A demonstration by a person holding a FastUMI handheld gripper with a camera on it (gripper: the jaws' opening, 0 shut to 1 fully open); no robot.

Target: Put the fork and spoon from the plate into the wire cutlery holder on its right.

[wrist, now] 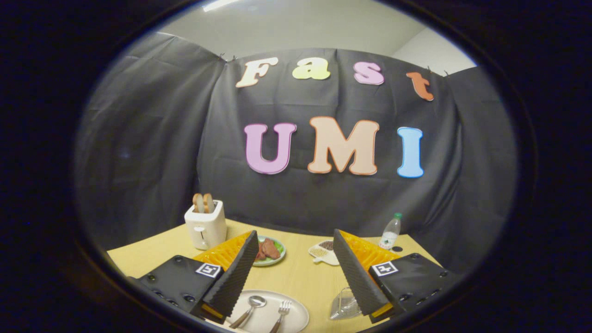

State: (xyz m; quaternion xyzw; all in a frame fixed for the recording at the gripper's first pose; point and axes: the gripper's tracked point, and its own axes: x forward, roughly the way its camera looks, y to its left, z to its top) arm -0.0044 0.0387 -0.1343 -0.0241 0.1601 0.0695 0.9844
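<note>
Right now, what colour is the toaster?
White, seen in the gripper view: the toaster stands beyond the open gripper.

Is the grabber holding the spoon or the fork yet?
No, nothing is held. The gripper is open above the table, and the spoon and fork lie on the plate.

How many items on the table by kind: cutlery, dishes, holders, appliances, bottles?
Cutlery: 2, a wooden-handled metal spoon and matching fork on the white plate.
Dishes: 3, the white round plate, a green plate of food, a white divided dish.
Holders: 1, the wire cutlery holder.
Appliances: 1, a white toaster.
Bottles: 1, a clear plastic bottle.
Total: 8.
The open gripper holds nothing.
</note>
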